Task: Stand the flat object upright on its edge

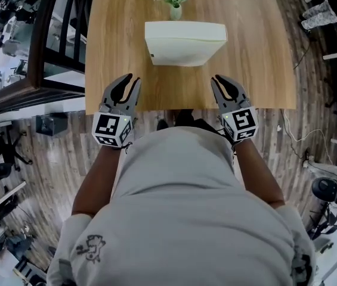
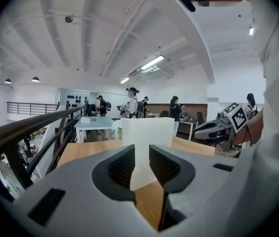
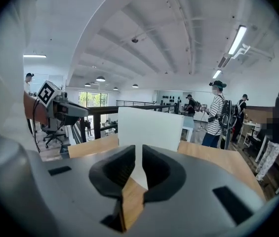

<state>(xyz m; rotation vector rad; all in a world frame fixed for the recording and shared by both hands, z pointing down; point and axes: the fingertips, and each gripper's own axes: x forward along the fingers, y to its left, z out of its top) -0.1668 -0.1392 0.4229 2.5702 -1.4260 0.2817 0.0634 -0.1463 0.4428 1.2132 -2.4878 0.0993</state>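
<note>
One wooden worktop (image 1: 114, 40) carries the white slab (image 1: 183, 40); it reads taller than wide, so I judge it already up on edge. Left gripper (image 1: 130, 79) and right gripper (image 1: 220, 79) sit short of the slab, clear of it, jaws narrowed to a slot, nothing between; flower vase (image 1: 175, 11) just behind the slab. Step looks like stand-off: next move stays clear, or spreads jaws before any regrip.

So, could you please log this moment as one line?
white box: upright on table | left gripper: empty, jaws apart | right gripper: empty, jaws narrowly apart
</note>
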